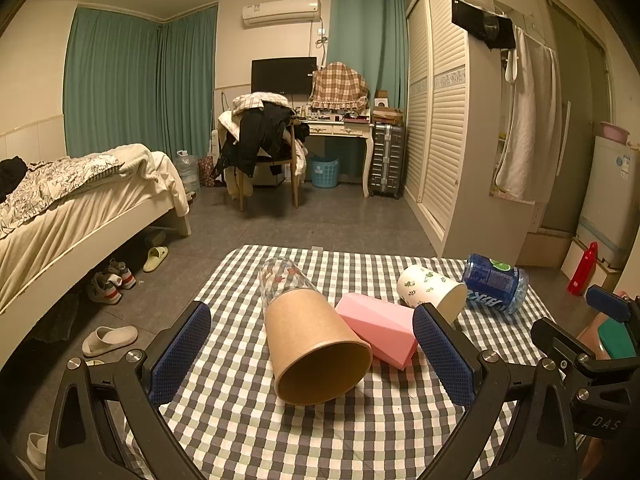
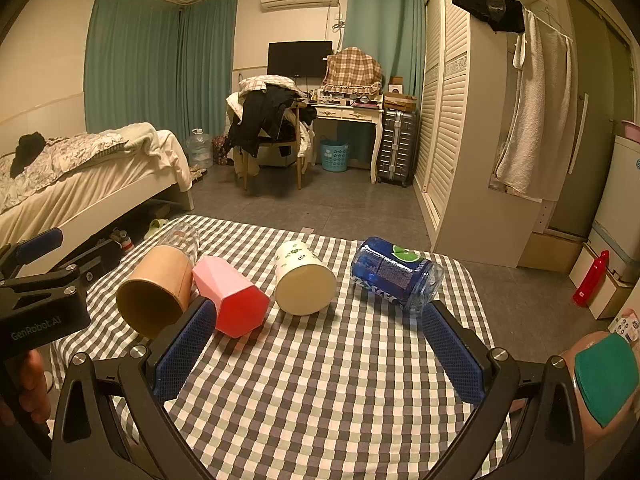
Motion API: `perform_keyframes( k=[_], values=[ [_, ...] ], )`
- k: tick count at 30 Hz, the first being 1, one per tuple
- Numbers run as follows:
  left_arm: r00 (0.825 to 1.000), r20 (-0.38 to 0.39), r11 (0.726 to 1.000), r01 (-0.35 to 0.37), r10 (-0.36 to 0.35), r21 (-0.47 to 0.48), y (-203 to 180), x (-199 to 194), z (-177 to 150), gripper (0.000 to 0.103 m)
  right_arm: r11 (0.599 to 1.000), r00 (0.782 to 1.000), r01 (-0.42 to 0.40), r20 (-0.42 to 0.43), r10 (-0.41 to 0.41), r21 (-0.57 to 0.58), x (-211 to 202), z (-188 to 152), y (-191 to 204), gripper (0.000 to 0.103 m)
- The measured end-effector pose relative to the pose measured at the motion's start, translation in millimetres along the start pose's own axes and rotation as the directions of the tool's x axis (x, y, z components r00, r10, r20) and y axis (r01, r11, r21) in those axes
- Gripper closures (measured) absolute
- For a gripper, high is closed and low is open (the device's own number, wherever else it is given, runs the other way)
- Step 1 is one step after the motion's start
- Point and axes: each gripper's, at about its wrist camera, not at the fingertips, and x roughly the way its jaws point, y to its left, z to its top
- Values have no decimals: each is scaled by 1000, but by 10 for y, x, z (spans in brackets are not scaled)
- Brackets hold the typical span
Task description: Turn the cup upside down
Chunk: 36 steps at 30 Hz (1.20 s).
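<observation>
Several cups lie on their sides on a checkered tablecloth. A brown paper cup lies with its mouth toward me, between the fingers of my open left gripper. Behind it lies a clear glass. A pink faceted cup, a white leaf-print cup and a blue-labelled glass lie to its right. In the right wrist view my right gripper is open and empty, short of the pink cup, the white cup and the blue glass. The brown cup lies at left.
The table's far edge drops to a tiled floor. A bed stands at left, a wardrobe at right, a chair piled with clothes and a desk at the back. Slippers lie on the floor.
</observation>
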Motion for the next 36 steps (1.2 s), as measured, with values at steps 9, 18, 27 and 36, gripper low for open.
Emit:
perform_keyframes(
  k=[9, 18, 27, 36],
  values=[
    [1000, -2, 1000, -1, 1, 0, -4, 5, 1, 0, 1000, 1000, 1, -2, -1, -2, 12, -17, 9, 0],
    [1000, -3, 1000, -2, 2, 1, -7, 7, 1, 0, 1000, 1000, 0, -2, 0, -3, 4, -18, 24, 0],
    [1000, -7, 1000, -3, 3, 2, 31, 7, -4, 0, 1000, 1000, 0, -3, 0, -5, 3, -18, 35, 0],
    [1000, -5, 1000, -4, 4, 0, 38, 12, -1, 0, 1000, 1000, -14, -6, 13, -11, -6, -28, 71, 0]
  ],
)
